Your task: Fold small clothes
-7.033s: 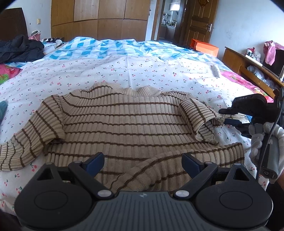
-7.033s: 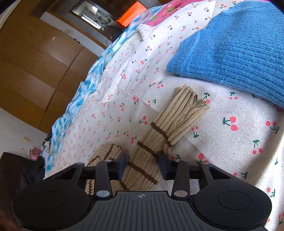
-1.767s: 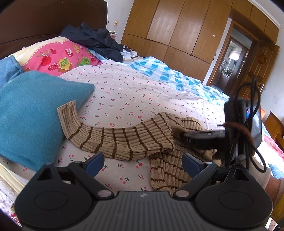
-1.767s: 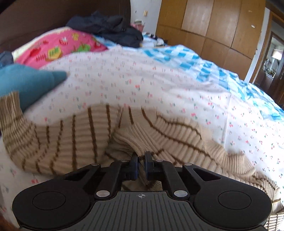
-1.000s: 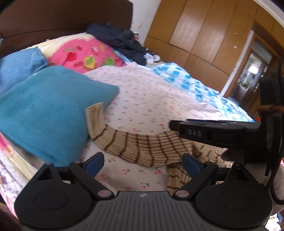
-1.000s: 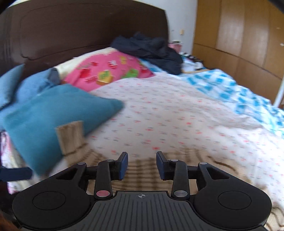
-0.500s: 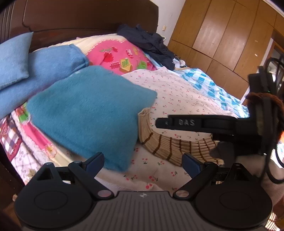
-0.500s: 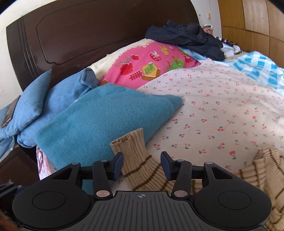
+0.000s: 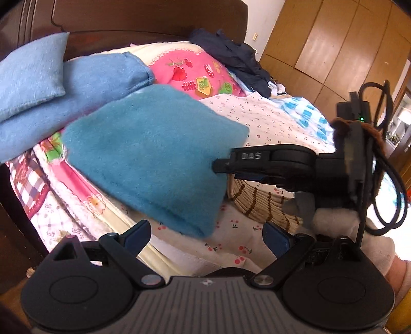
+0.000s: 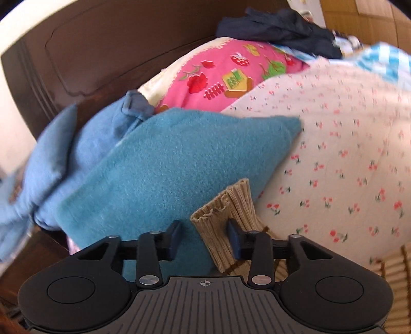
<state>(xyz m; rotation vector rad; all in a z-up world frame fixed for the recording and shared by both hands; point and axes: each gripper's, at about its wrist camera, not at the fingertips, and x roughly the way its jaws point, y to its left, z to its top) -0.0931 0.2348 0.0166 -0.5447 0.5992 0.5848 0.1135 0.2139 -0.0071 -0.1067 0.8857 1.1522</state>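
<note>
Right now the sweater sleeve cuff (image 10: 221, 226) stands between the closing jaws of the right gripper (image 10: 204, 237), touching the right pad while the left is still clear, against the teal pillow (image 10: 159, 164). Its length runs back toward the gripper. Farther off, the left gripper (image 9: 206, 237) gapes wide and empty.

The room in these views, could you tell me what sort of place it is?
Most likely a home bedroom: a bed with a dark wooden headboard, pillows such as the teal pillow on a cherry-print sheet, and wooden wardrobe doors behind.
</note>
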